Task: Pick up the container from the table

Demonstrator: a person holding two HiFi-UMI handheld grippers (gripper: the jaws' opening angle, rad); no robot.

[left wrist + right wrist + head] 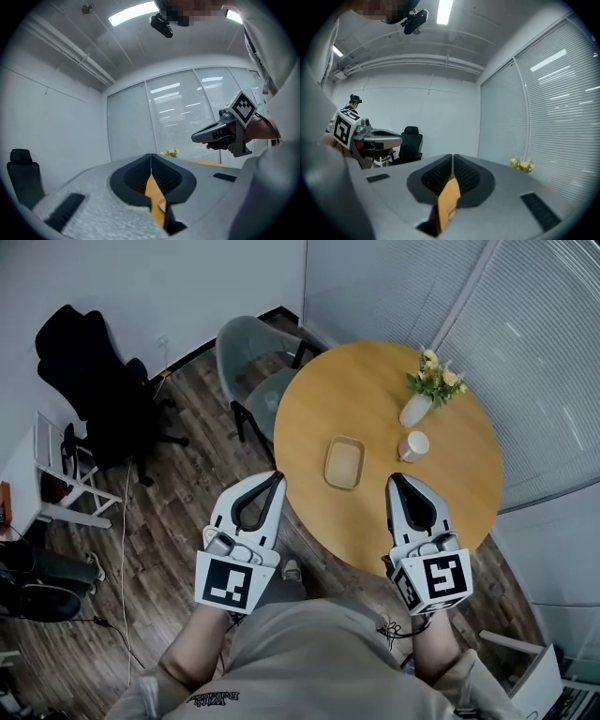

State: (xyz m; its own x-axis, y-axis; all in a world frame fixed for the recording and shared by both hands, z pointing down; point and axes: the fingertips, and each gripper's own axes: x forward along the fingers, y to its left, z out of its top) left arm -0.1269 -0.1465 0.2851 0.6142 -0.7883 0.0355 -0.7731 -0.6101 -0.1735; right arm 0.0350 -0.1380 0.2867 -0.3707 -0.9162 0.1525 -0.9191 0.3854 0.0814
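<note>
Left gripper (277, 478) and right gripper (395, 481) hung closed and empty, short of the empty container (344, 463) on the table (366, 381).

Count: one round table (375, 390). On it: one container (344, 463) near the centre, one cup (413, 445) just right of it, one white vase (415, 410) at the far right, holding one bunch of flowers (436, 379). Chairs: two, one grey chair (248, 352) at the table's far left edge and one black office chair (89, 371) further left. Grippers: two, left gripper (277, 478) and right gripper (394, 480), both near.
</note>
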